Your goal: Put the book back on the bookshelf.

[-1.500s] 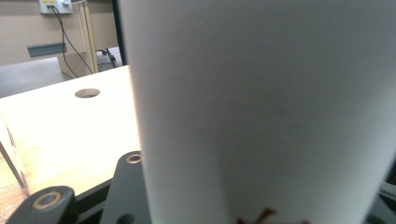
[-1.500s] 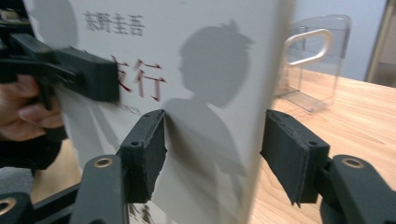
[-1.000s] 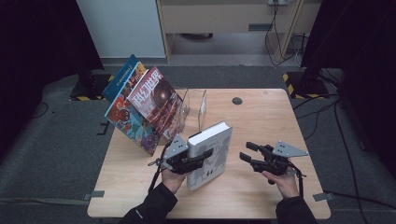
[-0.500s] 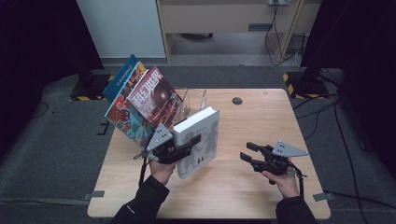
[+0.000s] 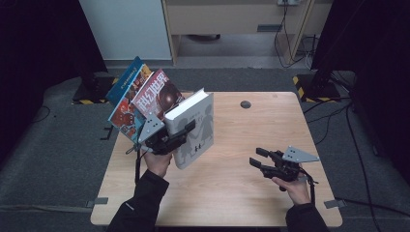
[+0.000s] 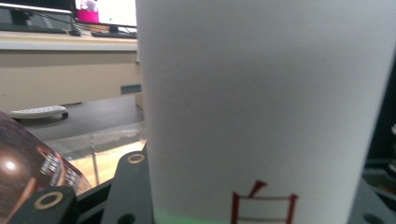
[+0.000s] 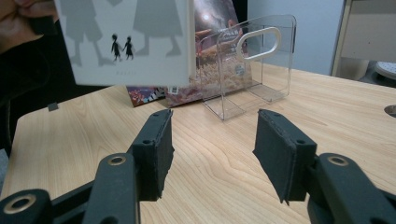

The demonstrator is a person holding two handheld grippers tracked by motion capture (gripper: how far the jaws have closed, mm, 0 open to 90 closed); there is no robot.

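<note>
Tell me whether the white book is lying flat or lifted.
Lifted: the left gripper holds the white book off the table, tilted toward the leaning books.

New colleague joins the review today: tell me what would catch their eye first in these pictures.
First, the thick white book, clamped in the left gripper and held tilted, clear of the table, at its left. Behind it, colourful books lean over the table's left edge beside a clear plastic bookstand. The right gripper rests open near the front right.

One white book (image 5: 193,126) sits between the left jaws. Three colourful books (image 5: 140,99) lean beside it. One clear stand (image 7: 252,65) is ahead of the right jaws.
</note>
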